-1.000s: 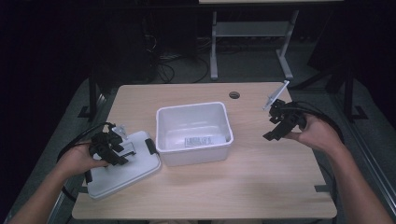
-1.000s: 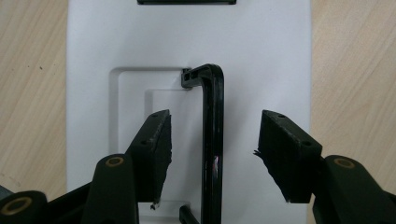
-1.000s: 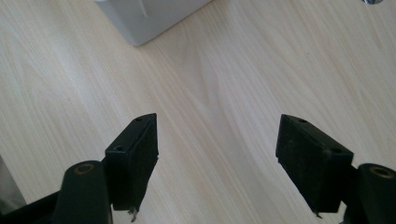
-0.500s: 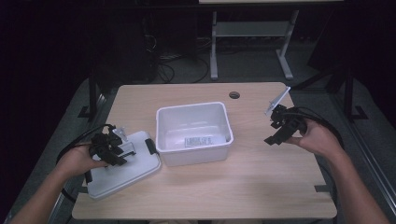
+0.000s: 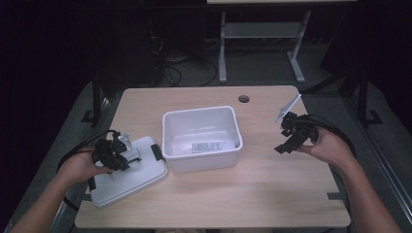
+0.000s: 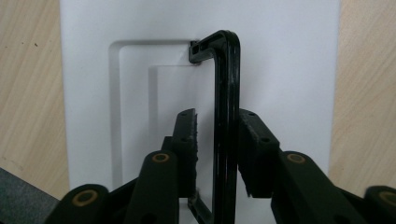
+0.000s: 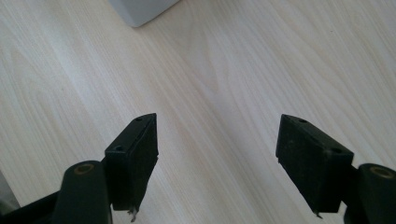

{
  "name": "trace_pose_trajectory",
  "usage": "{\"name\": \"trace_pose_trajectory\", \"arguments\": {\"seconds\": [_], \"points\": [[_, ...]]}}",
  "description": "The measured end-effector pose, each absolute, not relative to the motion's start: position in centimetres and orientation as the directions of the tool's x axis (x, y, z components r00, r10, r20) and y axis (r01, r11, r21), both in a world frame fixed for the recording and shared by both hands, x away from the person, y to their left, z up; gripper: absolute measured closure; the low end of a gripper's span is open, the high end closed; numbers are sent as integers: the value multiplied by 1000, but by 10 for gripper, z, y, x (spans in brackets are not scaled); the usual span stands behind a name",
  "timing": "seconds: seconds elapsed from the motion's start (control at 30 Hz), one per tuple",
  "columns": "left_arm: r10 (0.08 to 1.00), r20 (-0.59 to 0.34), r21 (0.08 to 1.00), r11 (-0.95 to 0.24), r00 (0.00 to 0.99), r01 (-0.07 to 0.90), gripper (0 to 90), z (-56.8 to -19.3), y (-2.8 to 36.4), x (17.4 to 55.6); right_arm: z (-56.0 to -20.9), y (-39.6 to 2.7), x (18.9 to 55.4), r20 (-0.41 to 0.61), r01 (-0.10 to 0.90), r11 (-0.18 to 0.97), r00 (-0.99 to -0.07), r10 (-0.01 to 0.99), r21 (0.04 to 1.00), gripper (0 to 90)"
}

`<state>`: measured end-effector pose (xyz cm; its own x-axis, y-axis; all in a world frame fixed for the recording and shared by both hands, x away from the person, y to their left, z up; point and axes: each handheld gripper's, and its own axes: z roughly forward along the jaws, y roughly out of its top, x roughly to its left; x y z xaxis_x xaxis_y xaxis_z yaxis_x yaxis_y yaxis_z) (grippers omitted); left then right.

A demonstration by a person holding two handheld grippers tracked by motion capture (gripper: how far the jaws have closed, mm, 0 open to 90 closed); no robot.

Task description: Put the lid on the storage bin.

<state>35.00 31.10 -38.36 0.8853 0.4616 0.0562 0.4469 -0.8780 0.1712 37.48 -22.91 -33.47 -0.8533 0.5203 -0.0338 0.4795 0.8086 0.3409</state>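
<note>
lid lying flat on bench, black handle standing between left tool jaws, narrow gap | white bin beside | right tool hovering wide, gripping nothing

The high view looks forward and down over the whole table. The left gripper view sits close above the white lid near the table's left edge (also in the high view); the right gripper view faces bare tabletop, close.
</note>
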Motion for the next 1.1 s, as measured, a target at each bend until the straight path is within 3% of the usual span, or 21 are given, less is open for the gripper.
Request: {"name": "trace_pose_trajectory", "arguments": {"seconds": [0.2,1.1], "points": [[455,66,176,-882,888,438,812,-381,311,350,-334,-231,374,-34,483,804,-850,525,346,289],[443,81,180,-888,893,424,847,-361,316,349,-334,-238,373,-28,494,794,-843,537,354,286]]}}
